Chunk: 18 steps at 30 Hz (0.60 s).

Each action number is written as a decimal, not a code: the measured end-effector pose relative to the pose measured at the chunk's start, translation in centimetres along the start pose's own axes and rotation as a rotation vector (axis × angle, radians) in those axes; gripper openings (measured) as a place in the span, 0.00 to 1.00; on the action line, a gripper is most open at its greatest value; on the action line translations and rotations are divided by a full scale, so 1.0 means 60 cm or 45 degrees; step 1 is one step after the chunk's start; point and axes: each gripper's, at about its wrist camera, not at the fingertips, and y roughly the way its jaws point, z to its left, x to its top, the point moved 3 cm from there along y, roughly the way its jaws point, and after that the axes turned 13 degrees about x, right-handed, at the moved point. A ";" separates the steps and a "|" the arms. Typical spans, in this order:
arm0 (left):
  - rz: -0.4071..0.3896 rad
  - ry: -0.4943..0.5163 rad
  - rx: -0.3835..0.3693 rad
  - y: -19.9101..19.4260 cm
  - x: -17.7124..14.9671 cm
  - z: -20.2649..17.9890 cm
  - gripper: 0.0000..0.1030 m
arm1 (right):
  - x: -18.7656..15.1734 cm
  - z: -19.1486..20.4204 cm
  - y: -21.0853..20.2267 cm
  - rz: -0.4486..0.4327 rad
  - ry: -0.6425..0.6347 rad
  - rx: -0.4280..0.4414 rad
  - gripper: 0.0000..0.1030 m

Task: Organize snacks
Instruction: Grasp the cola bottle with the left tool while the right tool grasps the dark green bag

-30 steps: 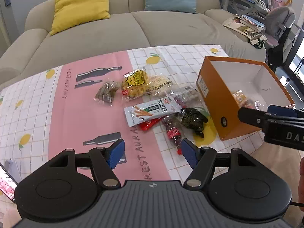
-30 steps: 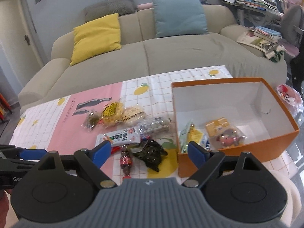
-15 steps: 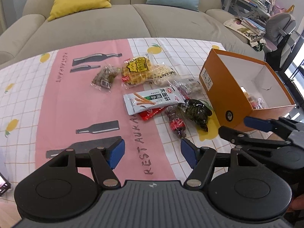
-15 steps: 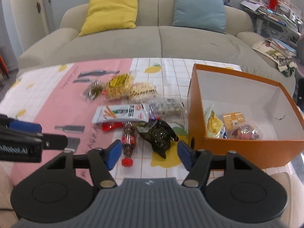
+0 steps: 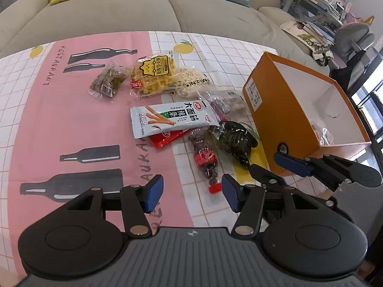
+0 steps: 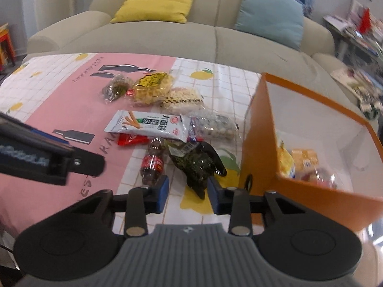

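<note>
Loose snacks lie on the tablecloth left of an orange box [image 5: 263,110] [image 6: 256,143]. My left gripper [image 5: 192,195] hovers low over the cloth, its jaws closing with nothing pressed between them. The red cap of a cola-bottle candy pack [image 5: 204,160] [image 6: 153,162] lies just ahead of its right finger. My right gripper [image 6: 188,192] [image 5: 275,167] is also closing. The tail of a dark green packet [image 6: 198,165] [image 5: 237,141] lies between its blue pads, which do not press on it. A white spicy-strip packet [image 5: 172,119] [image 6: 148,124] covers a red one [image 5: 167,136].
Further back lie a yellow waffle packet [image 5: 153,76], a brownish packet [image 5: 107,82], a pale bean packet [image 5: 191,83] and a clear packet [image 5: 225,100]. The box holds several snacks [image 6: 304,160]. A sofa with cushions stands behind the table. The left gripper's finger [image 6: 47,157] crosses the right view.
Both grippers have come down closer to the table and their jaws have narrowed, the right one more. The right gripper has rolled and now frames the dark green packet's tail. The snacks lie unmoved.
</note>
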 end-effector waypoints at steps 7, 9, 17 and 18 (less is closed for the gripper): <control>0.038 -0.038 0.010 0.038 0.013 -0.002 0.64 | 0.002 0.003 0.050 0.024 -0.242 -0.083 0.33; 0.060 -0.053 -0.015 0.051 0.016 -0.003 0.63 | -0.001 0.002 0.064 0.044 -0.292 -0.097 0.33; 0.118 -0.076 -0.055 0.104 0.031 -0.027 0.63 | -0.016 0.001 0.097 0.084 -0.393 -0.141 0.38; 0.127 -0.078 -0.059 0.111 0.032 -0.032 0.63 | -0.016 0.001 0.098 0.080 -0.399 -0.145 0.41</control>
